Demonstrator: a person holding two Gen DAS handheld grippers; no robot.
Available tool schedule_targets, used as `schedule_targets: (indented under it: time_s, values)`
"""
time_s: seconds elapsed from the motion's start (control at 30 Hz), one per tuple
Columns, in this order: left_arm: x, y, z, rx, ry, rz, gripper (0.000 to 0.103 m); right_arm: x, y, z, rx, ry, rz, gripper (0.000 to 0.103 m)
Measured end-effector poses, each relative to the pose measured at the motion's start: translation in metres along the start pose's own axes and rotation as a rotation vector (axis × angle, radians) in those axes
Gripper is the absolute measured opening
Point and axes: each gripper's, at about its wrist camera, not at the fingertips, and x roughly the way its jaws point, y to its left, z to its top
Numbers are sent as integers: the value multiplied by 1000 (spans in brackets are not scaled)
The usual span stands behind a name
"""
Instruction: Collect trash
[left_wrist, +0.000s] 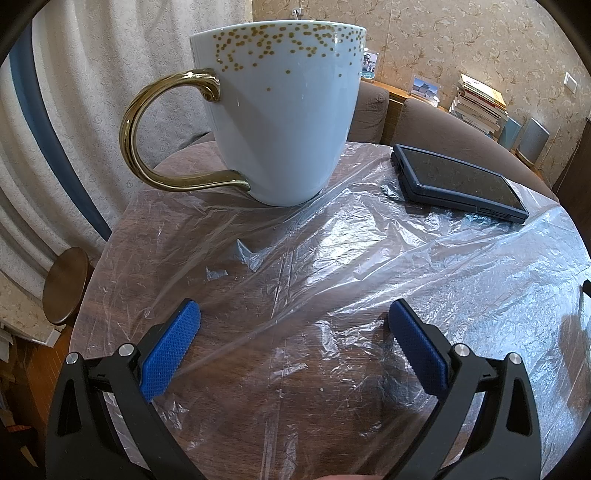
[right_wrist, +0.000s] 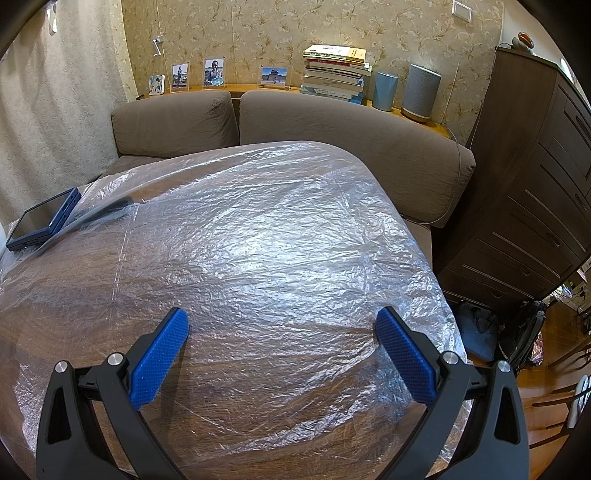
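Phone (right_wrist: 40, 221) cut off at frame edge; mug (left_wrist: 280, 110) rim cropped.

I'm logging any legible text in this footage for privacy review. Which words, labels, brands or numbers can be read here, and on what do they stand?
No text can be read in either view.
Stack of books: print on spines and covers too small and blurred to read.
Phone: dark screen, no text visible.
Mug: only gold dots, no lettering.
Photo frames: pictures only, no legible captions.
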Motion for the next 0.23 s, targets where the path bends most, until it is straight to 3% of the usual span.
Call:
schedule_targets:
  time_s: [0.23]
  values:
    - [0,0,0,0,0,0,102,0,0,0,0,0,0,99]
